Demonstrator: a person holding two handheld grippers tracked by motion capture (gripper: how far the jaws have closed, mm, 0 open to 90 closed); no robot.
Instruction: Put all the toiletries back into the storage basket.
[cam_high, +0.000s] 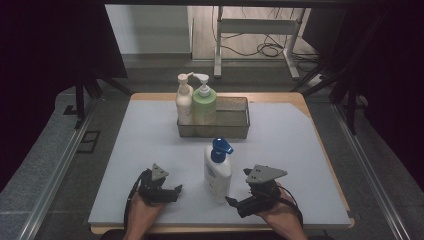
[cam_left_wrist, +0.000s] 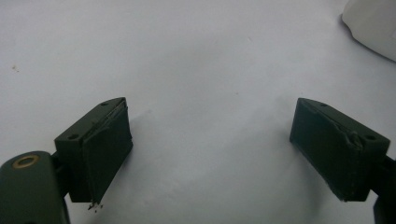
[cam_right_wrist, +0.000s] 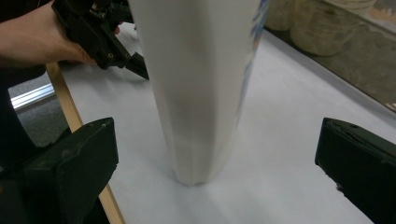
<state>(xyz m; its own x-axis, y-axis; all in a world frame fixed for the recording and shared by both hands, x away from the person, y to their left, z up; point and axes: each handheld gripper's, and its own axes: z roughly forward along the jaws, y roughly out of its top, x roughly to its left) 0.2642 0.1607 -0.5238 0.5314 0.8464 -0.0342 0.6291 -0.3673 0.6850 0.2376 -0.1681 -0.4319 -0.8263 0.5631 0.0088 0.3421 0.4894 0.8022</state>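
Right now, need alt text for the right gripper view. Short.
A white pump bottle stands upright on the pale table mat, centred ahead of the right gripper, whose two black jaws are wide open and not touching it. At upper left a hand holds the left gripper; a mesh basket with bottles sits at upper right.

White bottle (cam_high: 217, 175) (blue pump), black tongs (cam_high: 231, 201), green bottle (cam_high: 204, 104).
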